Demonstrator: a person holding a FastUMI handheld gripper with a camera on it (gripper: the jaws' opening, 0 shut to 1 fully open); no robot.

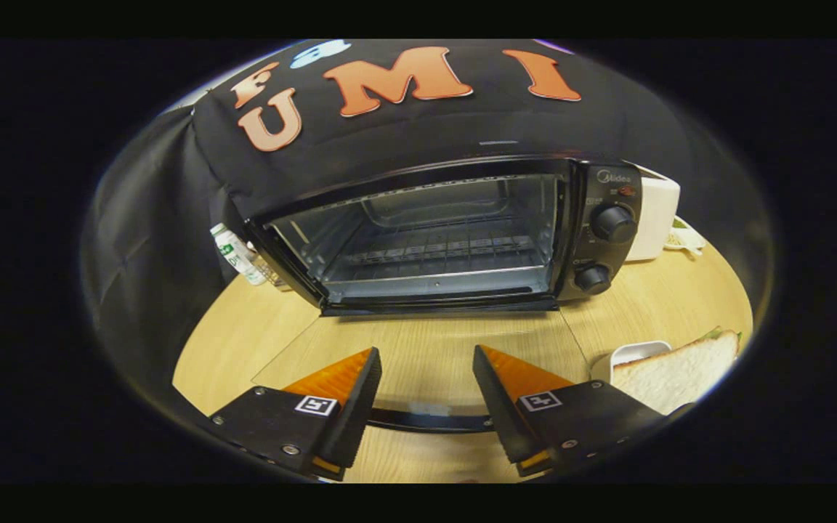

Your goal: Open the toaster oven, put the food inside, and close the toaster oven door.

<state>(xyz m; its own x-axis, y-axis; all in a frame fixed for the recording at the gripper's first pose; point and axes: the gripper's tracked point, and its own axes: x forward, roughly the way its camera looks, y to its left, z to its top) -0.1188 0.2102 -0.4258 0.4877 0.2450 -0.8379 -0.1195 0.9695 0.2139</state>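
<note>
The black toaster oven with its 2 round knobs [433, 232] stands at 12 o'clock beyond the gripper [426, 378], and its clear glass door [418, 349] lies folded flat on the pale wooden table [658, 305], leaving the wire rack exposed for loading. The gripper's 2 fingers are spread apart and grasp nothing, the door's dark handle bar between them. The white-bread sandwich on a small white dish [680, 367] waits at 3 o'clock, probably the next thing to fetch.

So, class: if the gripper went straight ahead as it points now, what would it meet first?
Probably the lowered glass door just ahead of the open gripper, then the toaster oven cavity; depth is unclear.
</note>
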